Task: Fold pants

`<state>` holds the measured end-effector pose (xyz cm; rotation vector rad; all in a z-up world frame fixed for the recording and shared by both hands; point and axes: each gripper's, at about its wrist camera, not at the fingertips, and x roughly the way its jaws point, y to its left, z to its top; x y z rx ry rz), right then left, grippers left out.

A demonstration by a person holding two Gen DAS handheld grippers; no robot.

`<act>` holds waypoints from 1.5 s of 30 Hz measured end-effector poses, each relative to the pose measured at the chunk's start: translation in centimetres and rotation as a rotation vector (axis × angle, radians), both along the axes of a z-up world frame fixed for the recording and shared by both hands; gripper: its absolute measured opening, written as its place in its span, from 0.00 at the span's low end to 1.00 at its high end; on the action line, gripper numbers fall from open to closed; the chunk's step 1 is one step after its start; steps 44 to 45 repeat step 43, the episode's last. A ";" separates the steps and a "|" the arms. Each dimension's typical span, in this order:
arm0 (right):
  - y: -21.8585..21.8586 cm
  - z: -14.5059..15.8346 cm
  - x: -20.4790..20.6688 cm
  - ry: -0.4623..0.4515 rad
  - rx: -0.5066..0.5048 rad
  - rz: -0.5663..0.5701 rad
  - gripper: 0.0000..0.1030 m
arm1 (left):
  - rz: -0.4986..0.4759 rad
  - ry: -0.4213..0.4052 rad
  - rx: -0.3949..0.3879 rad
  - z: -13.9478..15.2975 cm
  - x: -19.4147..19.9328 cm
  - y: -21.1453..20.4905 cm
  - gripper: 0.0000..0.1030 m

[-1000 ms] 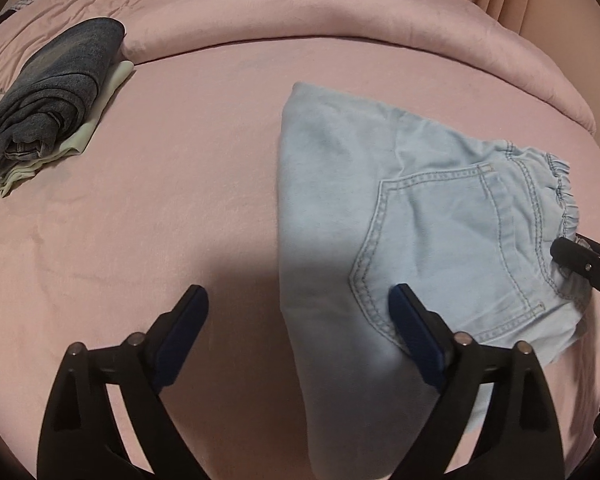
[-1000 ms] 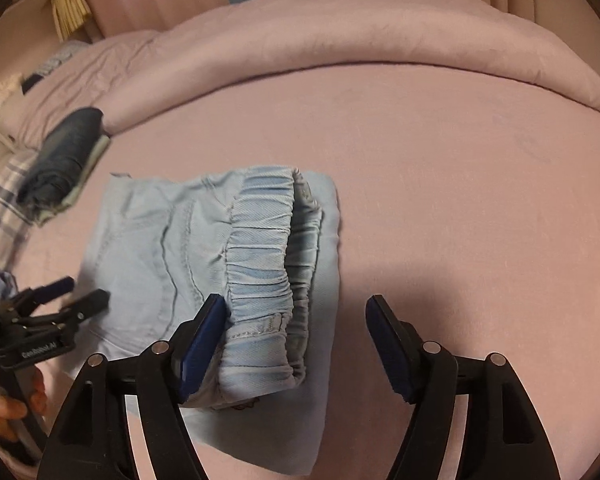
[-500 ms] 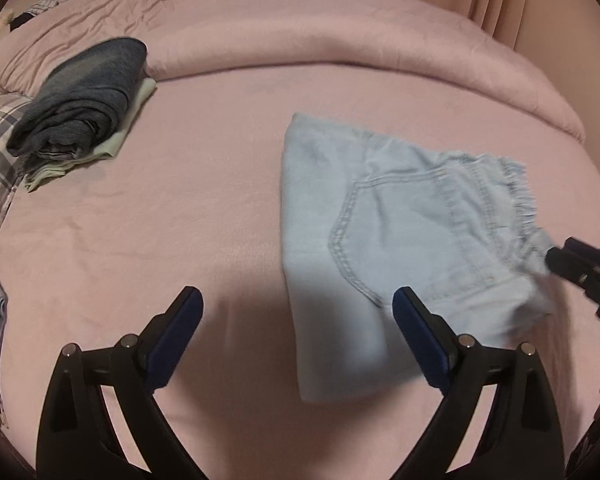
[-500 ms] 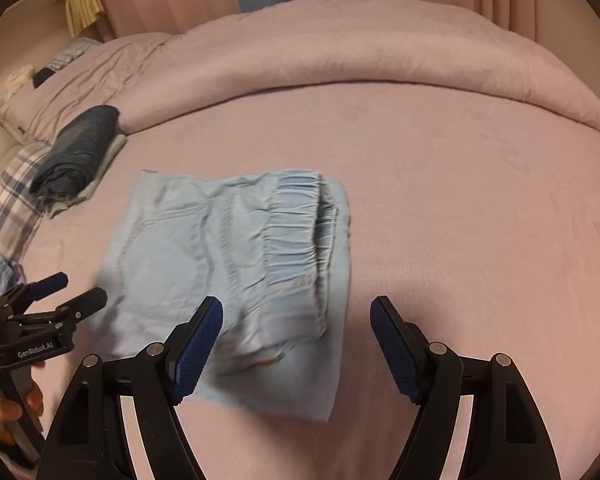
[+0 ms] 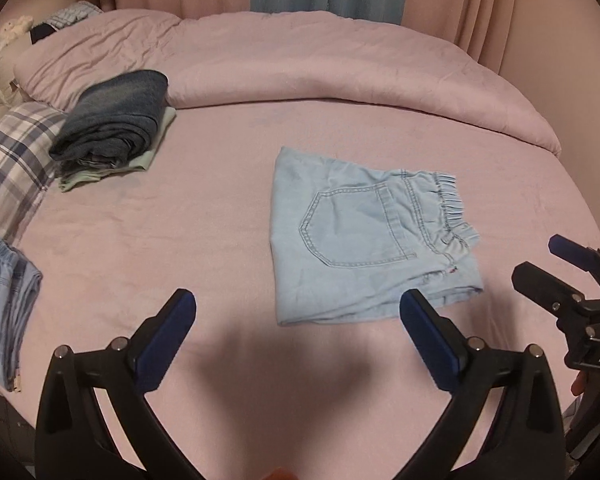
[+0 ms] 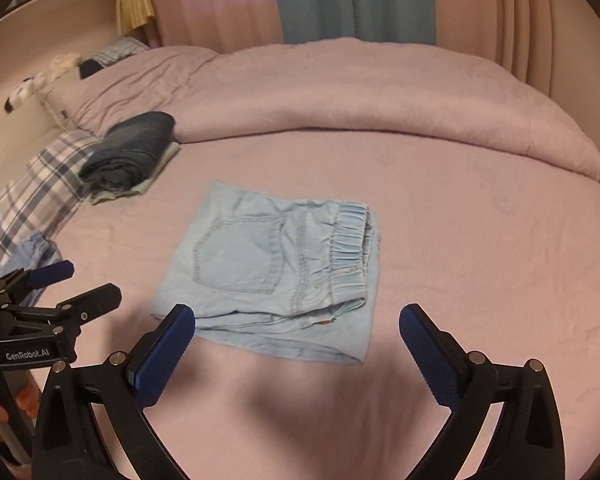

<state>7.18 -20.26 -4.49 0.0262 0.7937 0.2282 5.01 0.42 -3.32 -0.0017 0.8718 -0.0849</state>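
Already folded, the pants (image 5: 364, 248) lie flat mid-bed (image 5: 180, 240) in the left view, the left gripper (image 5: 298, 332) opening, empty, near their edge; a dip could snag it. Rightward, the right gripper (image 6: 296, 340) is opening, empty; brushing the waistband could undo the fold.

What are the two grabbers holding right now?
Nothing. The left gripper and right gripper both have opening jaws with only bedsheet between them. The folded light blue pants lie free on the pink bed, untouched.
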 end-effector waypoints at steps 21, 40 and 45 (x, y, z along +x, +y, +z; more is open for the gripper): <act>1.2 1.6 -3.4 -0.043 0.020 0.020 0.99 | 0.023 -0.054 0.043 2.0 -3.4 -1.2 0.99; 1.6 1.7 -3.3 -0.044 0.014 0.025 0.99 | 0.026 -0.054 0.053 1.9 -3.2 -1.1 0.99; 1.6 1.7 -3.3 -0.044 0.015 0.028 0.99 | 0.023 -0.049 0.048 1.9 -3.2 -0.9 0.99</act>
